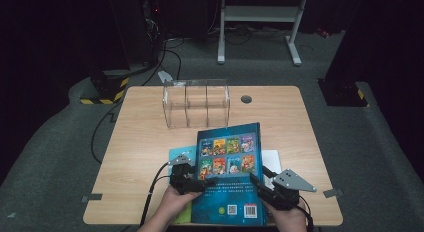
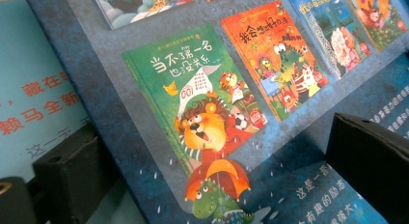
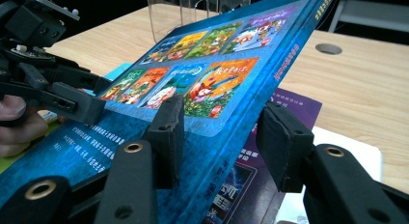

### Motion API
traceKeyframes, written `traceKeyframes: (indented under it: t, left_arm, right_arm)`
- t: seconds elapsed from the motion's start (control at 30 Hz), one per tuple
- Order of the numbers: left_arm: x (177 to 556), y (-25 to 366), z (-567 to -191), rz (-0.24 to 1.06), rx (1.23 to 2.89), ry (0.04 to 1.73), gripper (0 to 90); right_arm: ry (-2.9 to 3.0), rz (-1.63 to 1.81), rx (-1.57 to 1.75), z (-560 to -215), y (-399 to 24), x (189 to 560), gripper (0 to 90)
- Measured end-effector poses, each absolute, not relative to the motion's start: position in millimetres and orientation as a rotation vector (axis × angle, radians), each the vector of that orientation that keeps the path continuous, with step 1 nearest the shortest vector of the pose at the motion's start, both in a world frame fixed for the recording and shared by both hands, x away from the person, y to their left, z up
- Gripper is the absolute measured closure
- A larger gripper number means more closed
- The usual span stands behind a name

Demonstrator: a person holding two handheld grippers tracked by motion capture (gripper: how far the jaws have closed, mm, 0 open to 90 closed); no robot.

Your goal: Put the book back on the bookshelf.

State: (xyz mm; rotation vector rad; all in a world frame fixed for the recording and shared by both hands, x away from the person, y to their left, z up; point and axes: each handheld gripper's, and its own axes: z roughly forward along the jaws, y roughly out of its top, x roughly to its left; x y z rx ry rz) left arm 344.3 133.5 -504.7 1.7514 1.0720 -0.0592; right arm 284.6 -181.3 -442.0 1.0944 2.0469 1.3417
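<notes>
We had the blue picture book [image 1: 231, 178] lifted at its near end and tilted, its back cover with the small printed covers facing up, just in front of the clear divided rack [image 1: 196, 103] that stood toward the far side of the table [image 1: 140, 142]. The right tool [image 3: 219, 137] straddled the book's spine edge, one pad on top of the cover and the other under it; we judged it to be gripping the book, though the lower pad's contact was not plain. The left tool [image 1: 194, 181] lay at the book's opposite edge, nearer us than the rack, its jaws apart over the cover; we could not tell whether they pinched it.

Under the book, also on our side of the rack, lay a teal book [image 1: 179, 154] and a purple-covered one [image 3: 263, 156] on white sheets. As we judged it, the pick-up was done and the rack's slots stood empty, so standing this book in a slot was left, and likely the others after it.
</notes>
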Motion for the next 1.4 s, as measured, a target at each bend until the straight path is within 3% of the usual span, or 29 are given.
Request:
traceKeyframes:
  t: [0.07,0.13,0.4,1.4]
  left_arm:
    - [343,135,-501,-0.035,1.744,1.079,3.4]
    - [340,138,-495,-0.004,1.713,1.067,12.3]
    - [325,145,-465,0.266,1.649,1.001,25.9]
    - [322,134,-425,0.576,1.580,0.860,36.8]
  right_arm:
    - [2.060,1.341,1.107,-441,-182,288,53.9]
    - [2.069,1.318,1.106,-437,-180,293,54.1]
    - [2.037,1.303,1.089,-422,-176,302,56.2]
    - [1.771,1.352,1.007,-394,-174,298,60.6]
